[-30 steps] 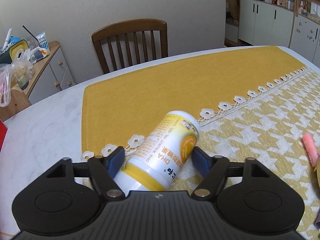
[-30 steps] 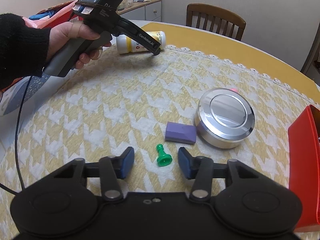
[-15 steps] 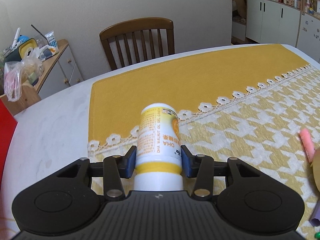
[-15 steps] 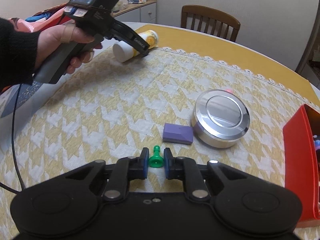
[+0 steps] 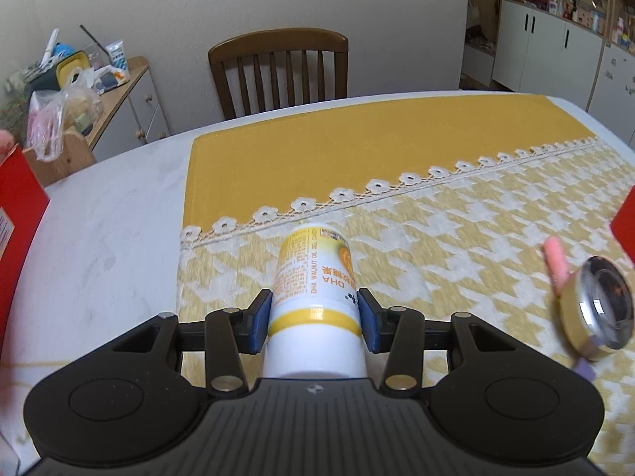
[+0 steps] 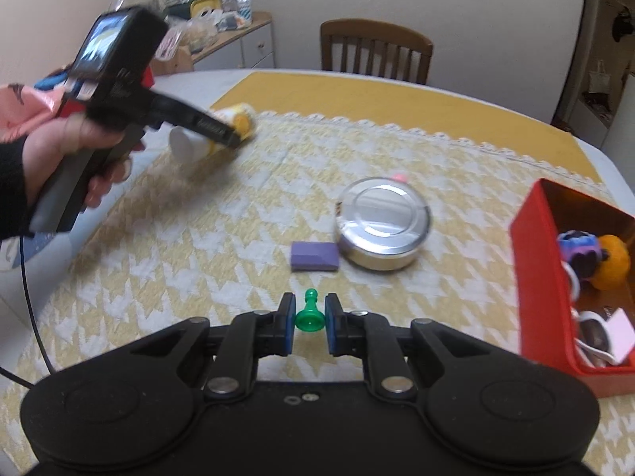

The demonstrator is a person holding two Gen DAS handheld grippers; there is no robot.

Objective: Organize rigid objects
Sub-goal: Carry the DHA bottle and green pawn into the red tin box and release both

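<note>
— Starting with the largest: where was the bottle (image 5: 313,277)?

— Pinched at its neck by the left gripper (image 5: 314,319), clear of the cloth (image 5: 456,246).

— Risk?

— Its smooth, round wall could twist out of the pads.

— And the pawn (image 6: 308,314)?

— Clamped by the right gripper (image 6: 308,327), near the red box (image 6: 535,277). Being tiny, it could pop out unnoticed.

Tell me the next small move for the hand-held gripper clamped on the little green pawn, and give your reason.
Probably carry it right toward the open red box and hold it above the opening. The right hand-held gripper is shut on the small green plastic pawn, and the box on its right already holds other small things. The silver round tin and purple block lie ahead, off that path.
</note>
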